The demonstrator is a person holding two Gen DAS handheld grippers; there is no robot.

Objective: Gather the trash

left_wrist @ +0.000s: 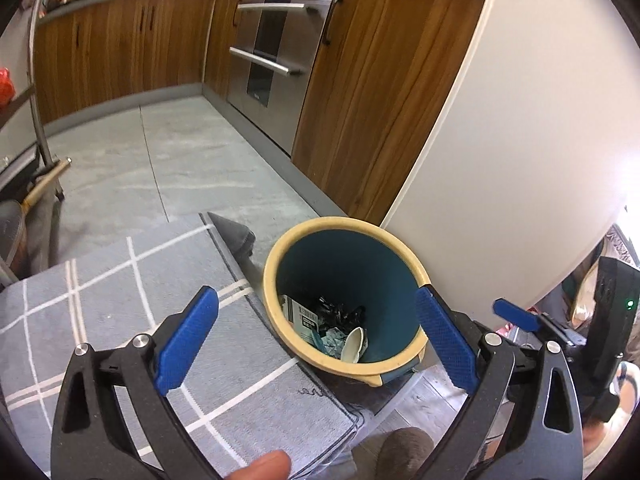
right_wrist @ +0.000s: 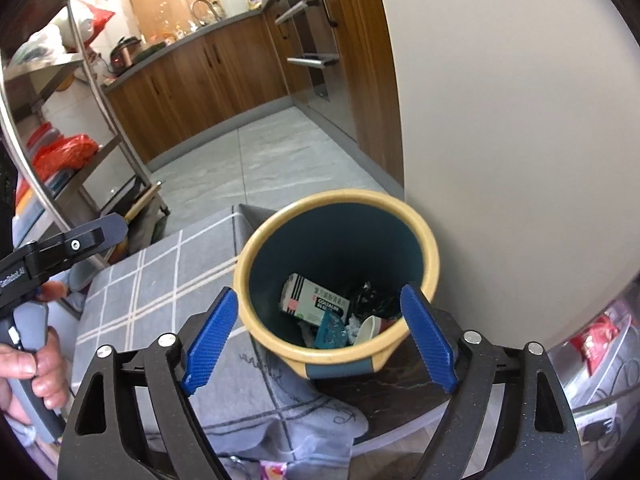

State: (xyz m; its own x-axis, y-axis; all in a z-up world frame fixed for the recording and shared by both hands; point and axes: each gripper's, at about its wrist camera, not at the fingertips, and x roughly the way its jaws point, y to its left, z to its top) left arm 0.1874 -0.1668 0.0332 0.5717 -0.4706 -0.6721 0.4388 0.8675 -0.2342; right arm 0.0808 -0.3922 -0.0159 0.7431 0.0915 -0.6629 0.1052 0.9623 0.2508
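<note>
A blue trash bin [right_wrist: 340,276] with a cream rim is seen standing upright on the floor, its mouth turned up toward both cameras, close against a pale wall [right_wrist: 520,120] and just beside the corner of a grey checked cloth [right_wrist: 160,292]; in the right wrist view the bin lies ahead of and partly between the blue pads of the right hand-held gripper [right_wrist: 320,334], whose jaws are held wide apart with nothing pressed between them; in the left wrist view the left hand-held gripper [left_wrist: 318,344] is likewise spread wide and empty, the bin [left_wrist: 344,268] being placed ahead and toward its right pad; trash is gathered at the bottom of the bin; a white medicine box [right_wrist: 316,300] is seen lying flat-tilted, its long axis running from upper left to lower right in the right view; dark crumpled wrapping [right_wrist: 372,298] lies beside it, a teal plastic piece [right_wrist: 330,332] is placed nearer the camera, and a small white cup-like item [right_wrist: 370,328] is tipped on its side with its opening toward the upper right; wooden kitchen cabinets [left_wrist: 120,48] are seen behind.
</note>
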